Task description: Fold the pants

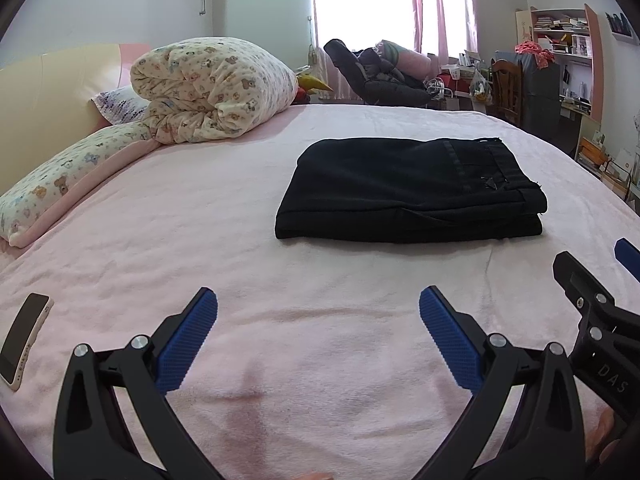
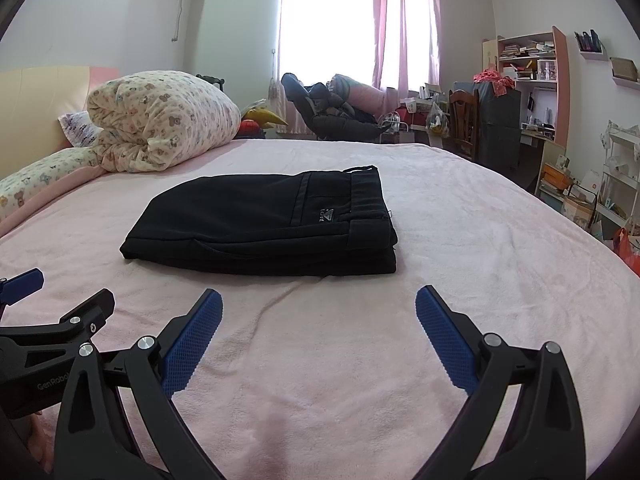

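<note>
Black pants (image 1: 408, 192) lie folded into a compact stack on the pink bed cover (image 1: 208, 224), waistband to the right. They also show in the right wrist view (image 2: 268, 220). My left gripper (image 1: 318, 312) is open and empty, held above the cover in front of the pants. My right gripper (image 2: 318, 312) is open and empty too, just right of the left one. Its fingers (image 1: 576, 280) show at the right edge of the left wrist view. The left gripper's fingers (image 2: 80, 316) show at the left edge of the right wrist view.
A rolled teddy-print duvet (image 1: 212, 88) and a long pillow (image 1: 68, 180) lie at the bed's far left by the headboard. A phone (image 1: 24, 340) lies on the cover at the left. A chair, shelves and clutter (image 2: 532, 100) stand beyond the bed's right side.
</note>
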A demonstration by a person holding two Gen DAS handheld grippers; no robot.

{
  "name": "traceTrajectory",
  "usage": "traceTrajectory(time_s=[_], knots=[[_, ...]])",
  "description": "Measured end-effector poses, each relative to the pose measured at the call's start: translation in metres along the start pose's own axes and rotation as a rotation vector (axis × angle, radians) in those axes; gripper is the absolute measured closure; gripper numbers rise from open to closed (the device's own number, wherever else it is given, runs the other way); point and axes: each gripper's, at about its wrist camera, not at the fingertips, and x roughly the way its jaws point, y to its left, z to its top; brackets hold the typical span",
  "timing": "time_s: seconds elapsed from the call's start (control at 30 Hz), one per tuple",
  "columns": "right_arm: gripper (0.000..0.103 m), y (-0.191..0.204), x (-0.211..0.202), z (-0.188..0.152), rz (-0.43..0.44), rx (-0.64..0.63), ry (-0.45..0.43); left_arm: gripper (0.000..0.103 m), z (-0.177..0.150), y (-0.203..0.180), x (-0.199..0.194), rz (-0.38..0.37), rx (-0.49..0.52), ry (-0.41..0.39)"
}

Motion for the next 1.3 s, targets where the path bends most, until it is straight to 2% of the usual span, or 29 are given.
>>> traceTrajectory(time_s=[1.3], knots=[[0.003, -0.0032, -0.0009, 0.0011, -0.01, 0.027, -0.005, 0.002, -0.002, 0.0057, 0.0006, -0.002, -0.037, -0.003]])
